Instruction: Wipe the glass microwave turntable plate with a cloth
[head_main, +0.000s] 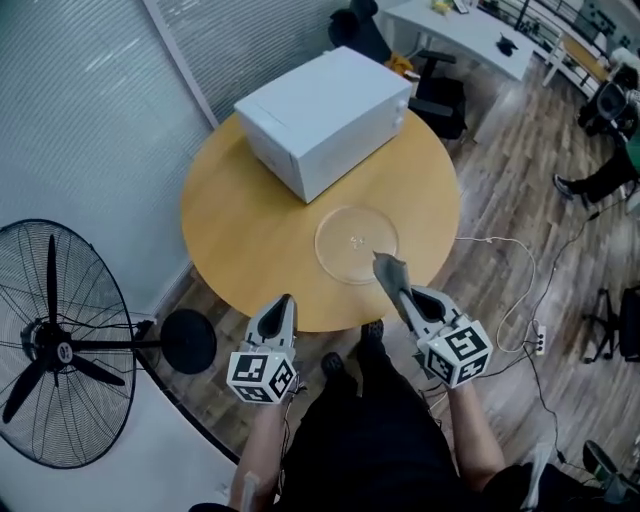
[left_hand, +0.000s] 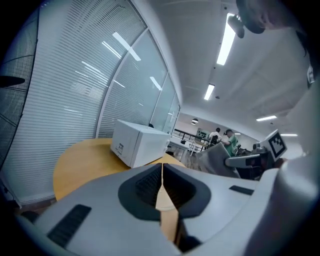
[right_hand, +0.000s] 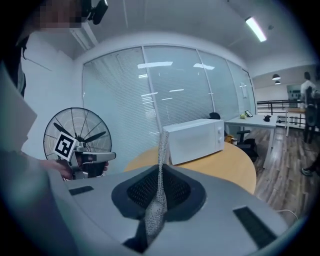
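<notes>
So the round wooden table (head_main: 240, 240) is filling the middle of the head view, with the white microwave (head_main: 325, 120) sitting on its upper part. The glass plate (head_main: 355, 243) is lying flat on the table just below the microwave, a bit right of centre.

Both grippers are hanging at the table's lower edge. The right gripper (head_main: 406, 297) is sitting just below and right of the plate, pointing up and left at it. The left gripper (head_main: 287, 300) is sitting further off to the plate's lower left. So the right 1 is clearly the nearer of the 2.

The right one is clamping the grey cloth (head_main: 388, 272). In its own view the mesh strip (right_hand: 161, 165) is poking straight out from between the pinched jaws. That long strip is running along the gripper's line, and in the head view its tip is overlapping the plate's lower right rim. The left gripper (left_hand: 162, 172) is clenched on nothing, jaws meeting with only table showing past them.

Stuff I'm not getting:
- The plate isn't showing in either gripper view.
- I can't tell whether the cloth tip is touching the glass or floating above it.
- The glass is clear, so its rim is looking faint and I can't judge how clean it is.
</notes>
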